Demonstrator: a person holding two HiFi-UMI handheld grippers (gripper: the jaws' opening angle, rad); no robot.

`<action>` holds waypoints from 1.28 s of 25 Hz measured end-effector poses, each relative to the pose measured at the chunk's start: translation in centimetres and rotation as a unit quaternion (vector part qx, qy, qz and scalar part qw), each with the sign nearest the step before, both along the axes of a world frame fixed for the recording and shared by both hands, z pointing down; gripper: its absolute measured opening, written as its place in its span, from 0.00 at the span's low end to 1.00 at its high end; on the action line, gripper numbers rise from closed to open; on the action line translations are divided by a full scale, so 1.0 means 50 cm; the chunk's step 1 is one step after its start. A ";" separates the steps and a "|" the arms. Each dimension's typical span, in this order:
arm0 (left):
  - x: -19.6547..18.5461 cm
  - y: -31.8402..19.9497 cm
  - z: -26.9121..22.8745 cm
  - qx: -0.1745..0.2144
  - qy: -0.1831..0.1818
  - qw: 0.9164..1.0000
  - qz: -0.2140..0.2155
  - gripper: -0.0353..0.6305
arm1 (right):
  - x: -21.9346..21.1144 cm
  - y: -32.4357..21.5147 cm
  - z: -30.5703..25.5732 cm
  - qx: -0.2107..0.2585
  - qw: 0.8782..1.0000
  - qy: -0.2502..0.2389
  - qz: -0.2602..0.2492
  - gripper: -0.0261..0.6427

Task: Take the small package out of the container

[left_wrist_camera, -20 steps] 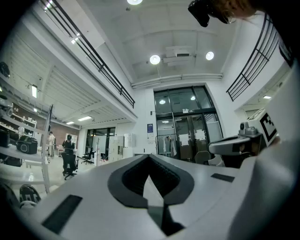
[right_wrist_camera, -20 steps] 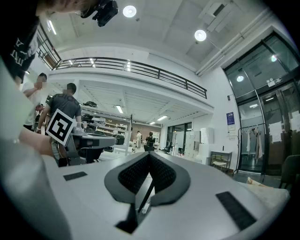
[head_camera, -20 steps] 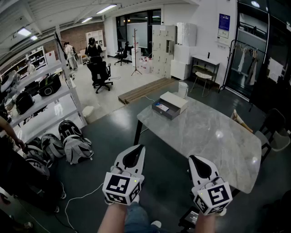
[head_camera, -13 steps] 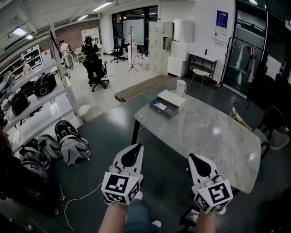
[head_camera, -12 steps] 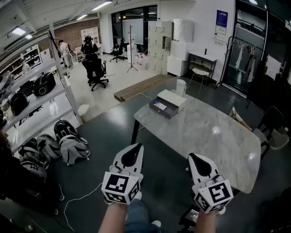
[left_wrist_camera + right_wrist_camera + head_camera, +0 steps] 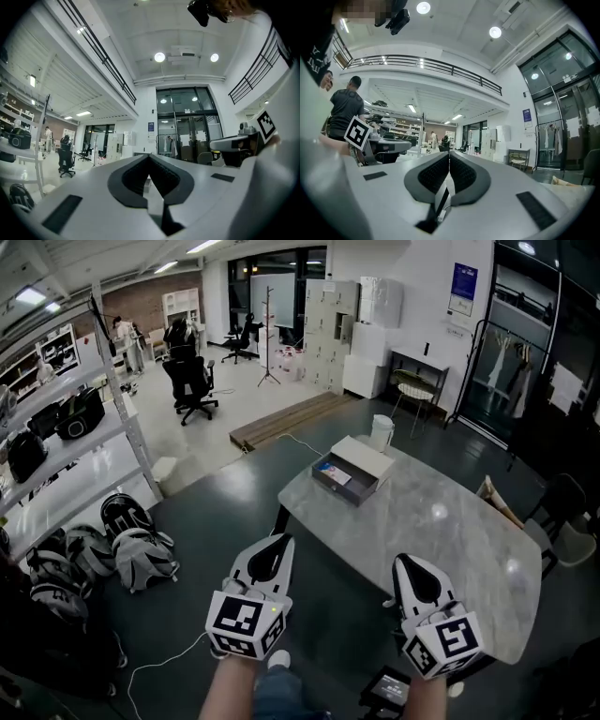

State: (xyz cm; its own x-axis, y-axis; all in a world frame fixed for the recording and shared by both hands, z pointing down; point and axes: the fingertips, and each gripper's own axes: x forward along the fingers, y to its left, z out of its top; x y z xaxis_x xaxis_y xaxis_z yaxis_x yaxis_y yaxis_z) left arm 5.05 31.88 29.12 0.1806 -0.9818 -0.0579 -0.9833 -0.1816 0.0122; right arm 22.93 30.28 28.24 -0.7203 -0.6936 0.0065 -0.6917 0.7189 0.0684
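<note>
Both units white-shelled and tapered: left gripper (image 6: 282,541), right gripper (image 6: 400,562). Dark grey ribbed pads (image 6: 432,175) line our jaws. Each carries a cube (image 6: 244,622) of black-and-white square markers. Thin white cable (image 6: 441,210) in the right unit's slot.

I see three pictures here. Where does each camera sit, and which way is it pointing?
Head view: on the person's head, facing forward and down at the marble table and container; both forearms, left gripper and right gripper show.
Left gripper view: on the left gripper, level along its shut jaws toward glass doors.
Right gripper view: on the right gripper, level along its shut jaws toward white lockers.
Shared: the lockers show in the head and right gripper views.
</note>
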 end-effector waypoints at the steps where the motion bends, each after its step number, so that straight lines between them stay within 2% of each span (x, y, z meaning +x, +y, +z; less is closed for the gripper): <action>1: -0.017 -0.017 -0.001 0.000 0.001 1.000 0.000 0.07 | -0.015 -0.018 0.002 -0.002 1.000 0.001 0.003 0.08; 15: -0.207 -0.272 0.055 -0.027 0.019 0.999 0.038 0.07 | -0.218 -0.247 0.056 -0.033 0.998 0.037 0.035 0.08; 20: -0.232 -0.307 0.079 -0.041 0.033 0.997 0.050 0.07 | -0.235 -0.279 0.075 -0.054 0.995 0.057 0.065 0.08; 25: -0.245 -0.332 0.089 -0.048 0.039 0.996 0.058 0.07 | -0.241 -0.306 0.078 -0.072 0.994 0.040 0.077 0.08; 32: -0.260 -0.396 0.089 -0.050 0.030 0.997 0.060 0.07 | -0.272 -0.363 0.075 -0.058 0.997 0.015 0.044 0.08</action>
State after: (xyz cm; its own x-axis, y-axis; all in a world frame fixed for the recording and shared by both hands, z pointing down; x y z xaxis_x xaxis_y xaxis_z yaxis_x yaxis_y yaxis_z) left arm -7.92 12.06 33.55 0.2956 -0.9550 0.0246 -0.9518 -0.2922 0.0933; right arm 9.31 12.13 32.00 -0.6548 -0.7478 0.1100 -0.7516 0.6596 0.0097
